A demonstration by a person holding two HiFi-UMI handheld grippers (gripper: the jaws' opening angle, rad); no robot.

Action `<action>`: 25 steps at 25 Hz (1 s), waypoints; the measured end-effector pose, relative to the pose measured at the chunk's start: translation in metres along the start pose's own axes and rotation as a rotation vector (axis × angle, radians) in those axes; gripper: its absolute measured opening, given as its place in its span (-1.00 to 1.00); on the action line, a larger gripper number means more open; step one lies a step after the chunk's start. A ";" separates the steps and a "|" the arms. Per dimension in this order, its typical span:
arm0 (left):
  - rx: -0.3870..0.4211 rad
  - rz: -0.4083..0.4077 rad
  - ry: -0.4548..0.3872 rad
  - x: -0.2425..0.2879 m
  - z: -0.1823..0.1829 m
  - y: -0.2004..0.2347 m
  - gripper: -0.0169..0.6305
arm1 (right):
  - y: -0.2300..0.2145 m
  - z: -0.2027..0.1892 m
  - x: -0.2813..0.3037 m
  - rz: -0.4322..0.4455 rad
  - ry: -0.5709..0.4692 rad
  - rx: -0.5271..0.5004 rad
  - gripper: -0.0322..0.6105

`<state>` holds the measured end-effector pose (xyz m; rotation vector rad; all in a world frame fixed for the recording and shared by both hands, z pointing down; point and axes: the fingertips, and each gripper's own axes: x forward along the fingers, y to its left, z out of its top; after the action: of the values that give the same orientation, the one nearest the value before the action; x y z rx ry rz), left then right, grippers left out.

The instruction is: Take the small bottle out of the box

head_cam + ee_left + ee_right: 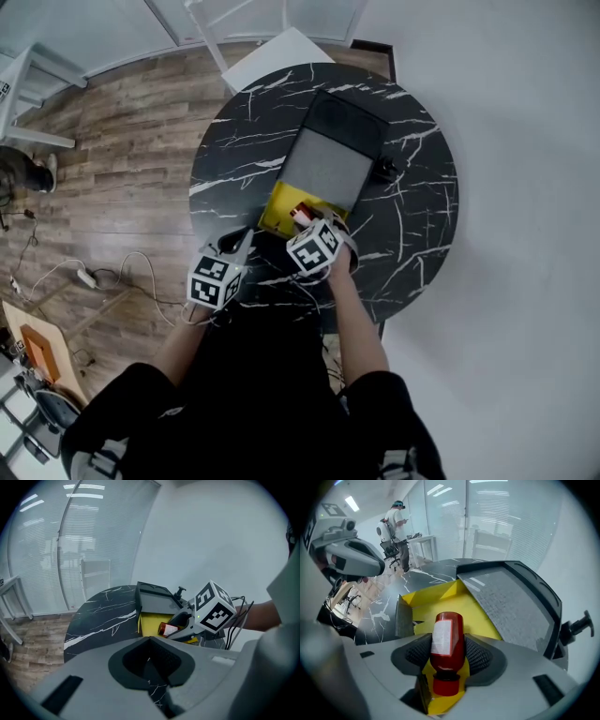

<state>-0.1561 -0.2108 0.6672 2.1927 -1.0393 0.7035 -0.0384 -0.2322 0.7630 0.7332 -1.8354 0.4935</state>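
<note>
**Right tongs.** The right tongs (449,656) are seen closed on the small bottle (446,634). One ribbed dark pad (418,654) is pressed to each side of the bottle's body. The bottle is red with a white label. Its red cap is turned toward the camera and its base is pointed away.

**Position of the bottle.** In the head view the small bottle (302,214) is located over the near end of the box's yellow interior (278,208), inside the box outline. Whether it is resting on the box floor or held clear of it cannot be determined. In the right gripper view the yellow tray (440,603) is seen behind and beneath the bottle. The grey lid (506,606) is folded open on the far side.

**Left tongs.** The left tongs (151,663) are seen brought together, with nothing between the pads. Only a sliver of the worktop (98,616) is shown past them. They are held over the near edge of the worktop, just left of the box (149,623) and apart from it. From this side the right tongs (174,631) are seen with the bottle (168,629) at the box's near end.

**Surroundings.** The box is placed near the middle of a round black marbled worktop (412,234). A white chair (272,52) is set at its far edge. A person (396,524) is visible standing in the background.
</note>
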 end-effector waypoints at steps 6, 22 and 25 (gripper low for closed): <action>0.022 -0.003 -0.007 0.000 0.005 -0.018 -0.95 | -0.007 0.002 -0.016 -0.002 -0.086 0.088 -0.25; 0.094 -0.040 -0.057 0.001 0.032 -0.080 -0.95 | -0.015 0.005 -0.105 -0.077 -0.341 0.174 -0.24; 0.104 -0.047 -0.064 0.002 0.035 -0.093 -0.95 | -0.018 0.000 -0.125 -0.099 -0.392 0.195 -0.24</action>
<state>-0.0725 -0.1892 0.6180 2.3349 -0.9992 0.6843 0.0065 -0.2134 0.6469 1.1096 -2.1182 0.4935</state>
